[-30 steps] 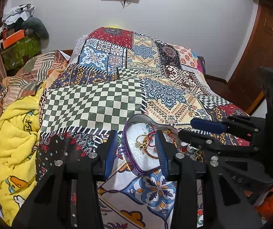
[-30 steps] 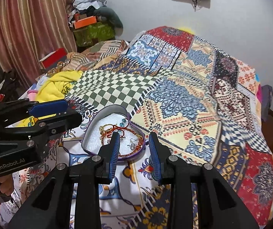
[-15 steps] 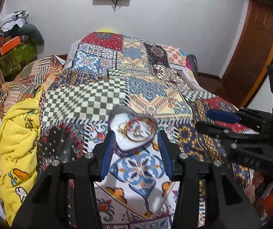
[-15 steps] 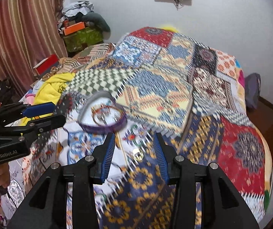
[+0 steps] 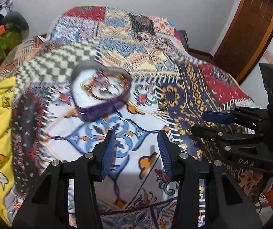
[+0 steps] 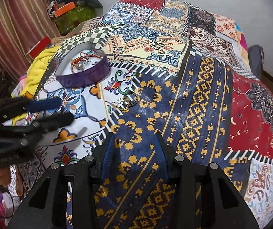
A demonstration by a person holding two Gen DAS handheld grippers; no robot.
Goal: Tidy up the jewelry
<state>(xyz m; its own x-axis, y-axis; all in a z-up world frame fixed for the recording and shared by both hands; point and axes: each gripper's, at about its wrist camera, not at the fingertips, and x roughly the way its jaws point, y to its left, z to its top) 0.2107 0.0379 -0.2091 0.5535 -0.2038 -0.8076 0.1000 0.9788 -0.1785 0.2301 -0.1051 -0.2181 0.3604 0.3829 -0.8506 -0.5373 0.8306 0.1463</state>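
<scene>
I am holding my right gripper low over the patchwork bedspread, fingers spread apart and gripping nothing. My left gripper is hovering beside it, likewise parted and empty. Gold rings are lying loose on the bedspread ahead. Beyond, toward the left edge, the purple heart-shaped jewelry box is sitting open with bangles inside.
</scene>
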